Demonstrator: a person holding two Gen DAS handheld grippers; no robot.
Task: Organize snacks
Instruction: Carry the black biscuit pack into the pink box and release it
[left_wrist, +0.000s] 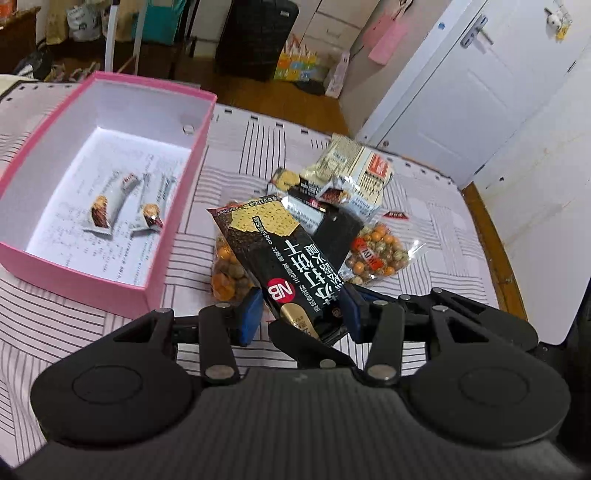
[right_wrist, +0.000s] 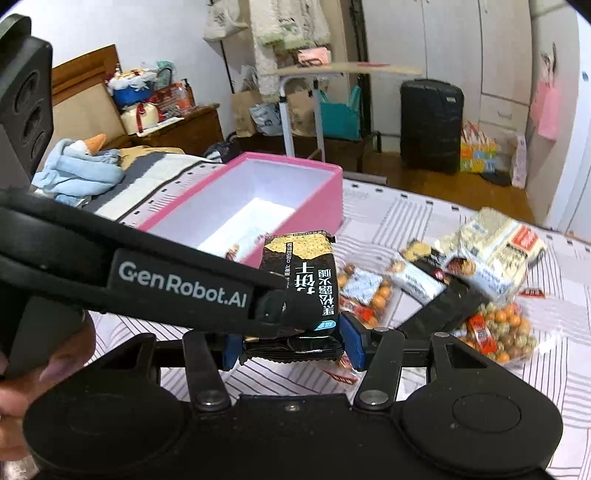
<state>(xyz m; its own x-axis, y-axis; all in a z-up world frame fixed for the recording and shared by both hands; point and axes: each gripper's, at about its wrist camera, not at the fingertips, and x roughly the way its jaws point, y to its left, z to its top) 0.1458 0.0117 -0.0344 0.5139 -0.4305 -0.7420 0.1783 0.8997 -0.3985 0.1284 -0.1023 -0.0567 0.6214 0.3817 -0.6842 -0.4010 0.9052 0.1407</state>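
Note:
A black soda-cracker packet (left_wrist: 280, 254) with gold print is held above the bed by both grippers. My left gripper (left_wrist: 301, 314) is shut on its near end. In the right wrist view my right gripper (right_wrist: 291, 345) is shut on the crimped end of the same packet (right_wrist: 306, 280), and the left gripper's arm (right_wrist: 155, 280) crosses in from the left. The pink box (left_wrist: 74, 277) lies open to the left with two small snack bars (left_wrist: 110, 201) inside. A pile of snacks (left_wrist: 347, 192) lies behind the packet, with bags of coated peanuts (left_wrist: 380, 254).
The striped bedsheet (left_wrist: 74, 332) covers the bed. A white door (left_wrist: 480, 92) and wooden floor lie to the right. A black suitcase (right_wrist: 430, 125), bags and a folding table stand beyond the bed's far edge. A blue blanket (right_wrist: 77, 170) lies at the bed's left.

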